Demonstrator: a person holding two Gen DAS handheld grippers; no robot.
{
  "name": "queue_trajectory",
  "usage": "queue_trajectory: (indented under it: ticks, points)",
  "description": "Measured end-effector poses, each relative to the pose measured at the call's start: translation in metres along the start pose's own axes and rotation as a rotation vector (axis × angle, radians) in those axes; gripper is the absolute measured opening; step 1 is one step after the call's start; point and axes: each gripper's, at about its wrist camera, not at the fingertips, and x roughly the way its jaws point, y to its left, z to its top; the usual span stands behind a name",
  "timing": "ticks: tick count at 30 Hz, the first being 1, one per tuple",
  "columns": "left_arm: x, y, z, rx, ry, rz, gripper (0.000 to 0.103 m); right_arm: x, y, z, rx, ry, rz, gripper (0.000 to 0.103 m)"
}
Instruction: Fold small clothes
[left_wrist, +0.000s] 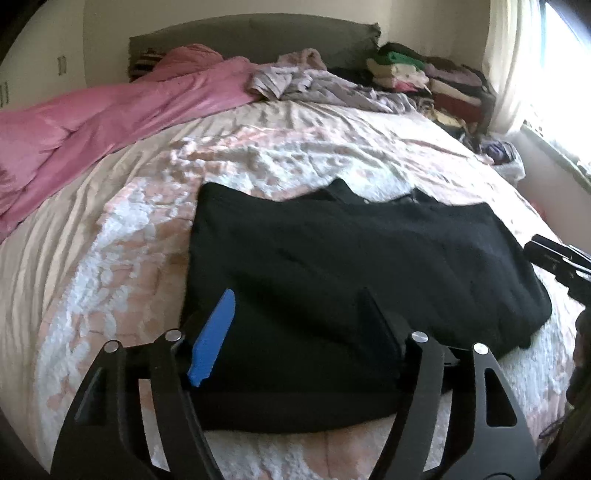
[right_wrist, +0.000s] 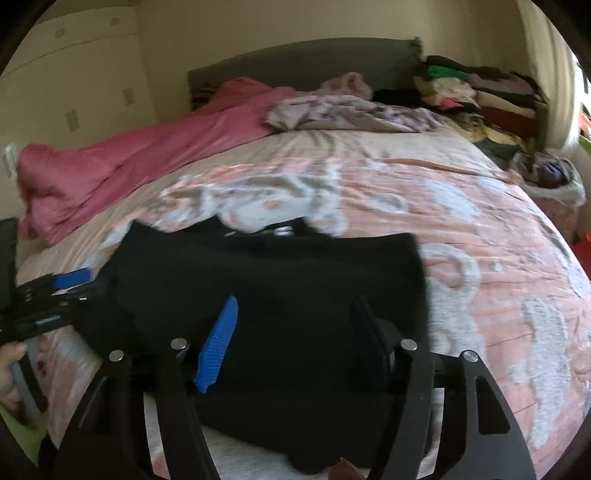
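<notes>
A black garment (left_wrist: 351, 277) lies spread flat on the pink and white patterned bedspread (left_wrist: 129, 258), neckline toward the headboard. It also shows in the right wrist view (right_wrist: 277, 295). My left gripper (left_wrist: 299, 299) is open, its fingers hovering over the garment's near left part, holding nothing. My right gripper (right_wrist: 295, 306) is open over the garment's near right part, holding nothing. The right gripper shows at the right edge of the left wrist view (left_wrist: 557, 258). The left gripper shows at the left edge of the right wrist view (right_wrist: 55, 291).
A pink blanket (left_wrist: 92, 125) lies along the bed's far left. A rumpled grey patterned cloth (left_wrist: 314, 85) lies near the dark headboard (left_wrist: 258, 37). Stacks of folded clothes (left_wrist: 424, 77) stand at the far right corner, next to a bright window (left_wrist: 561, 55).
</notes>
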Motion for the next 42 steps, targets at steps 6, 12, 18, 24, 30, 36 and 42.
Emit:
queue_trajectory:
  ticks: [6, 12, 18, 24, 30, 36, 42]
  points:
    - [0.015, 0.000, -0.015, 0.000, 0.086, 0.001, 0.065, 0.011, 0.026, -0.021, -0.032, 0.063, -0.001, 0.071]
    - [0.018, 0.006, -0.028, -0.021, 0.100, -0.023, 0.065, 0.034, 0.011, -0.041, 0.049, 0.163, -0.064, 0.071]
    - [0.016, 0.006, -0.032, -0.020, 0.103, -0.019, 0.065, 0.031, 0.012, -0.047, 0.057, 0.151, -0.083, 0.071]
    - [0.014, 0.005, -0.033, -0.020, 0.106, -0.016, 0.065, 0.026, 0.008, -0.053, 0.079, 0.151, -0.093, 0.071]
    - [0.007, 0.005, -0.035, -0.027, 0.100, -0.017, 0.065, 0.019, 0.008, -0.059, 0.101, 0.158, -0.101, 0.071]
    - [-0.009, 0.006, -0.036, -0.040, 0.083, -0.029, 0.065, 0.004, 0.008, -0.059, 0.143, 0.146, -0.074, 0.074]
    - [-0.028, 0.007, -0.033, -0.044, 0.055, -0.035, 0.067, -0.012, 0.011, -0.057, 0.150, 0.116, -0.057, 0.085]
